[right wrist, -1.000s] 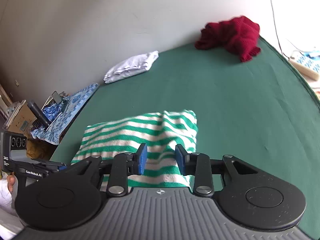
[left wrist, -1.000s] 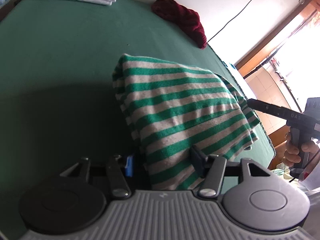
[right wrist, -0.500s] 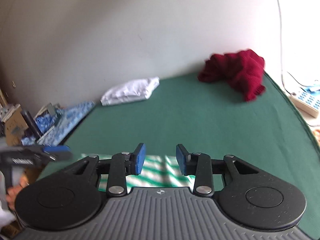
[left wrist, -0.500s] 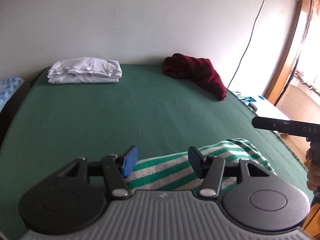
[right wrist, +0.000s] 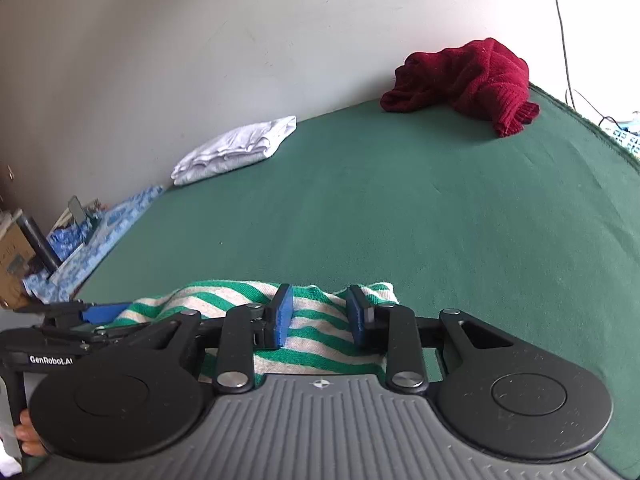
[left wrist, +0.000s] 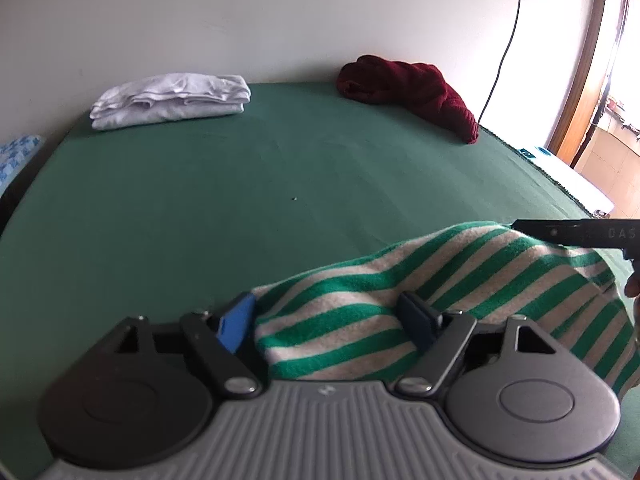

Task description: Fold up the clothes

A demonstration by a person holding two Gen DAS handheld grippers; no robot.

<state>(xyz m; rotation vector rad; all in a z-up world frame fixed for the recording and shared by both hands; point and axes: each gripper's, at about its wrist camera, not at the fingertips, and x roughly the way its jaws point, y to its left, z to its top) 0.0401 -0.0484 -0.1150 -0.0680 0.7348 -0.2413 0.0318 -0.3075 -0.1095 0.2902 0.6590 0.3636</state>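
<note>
Striped cloth (left wrist: 460, 288), green and cream, is seen bunched at the near edge of the green-covered bench (left wrist: 280, 184), directly in front of both tools. In the left wrist view the cloth is draped between the spread jaws of the left gripper (left wrist: 328, 326), whose fingers stand wide apart with fabric lying across the gap; whether the pads touch it cannot be told. In the right wrist view the same cloth (right wrist: 316, 336) is seen under and between the jaws of the right gripper (right wrist: 320, 314), which are likewise held apart, not pressed together, with striped fabric filling the space between the blue pads. The right gripper's fingertip is also visible at the right edge of the left view, just above the cloth's far fold.

Farther back, a folded white garment (left wrist: 168, 100) is laid near the wall on the left side of the bench, and a crumpled dark red sweater (left wrist: 408, 88) is laid at the far right corner, well apart from it. A blue patterned cloth (right wrist: 92, 240) is seen beside the bench's left edge.
</note>
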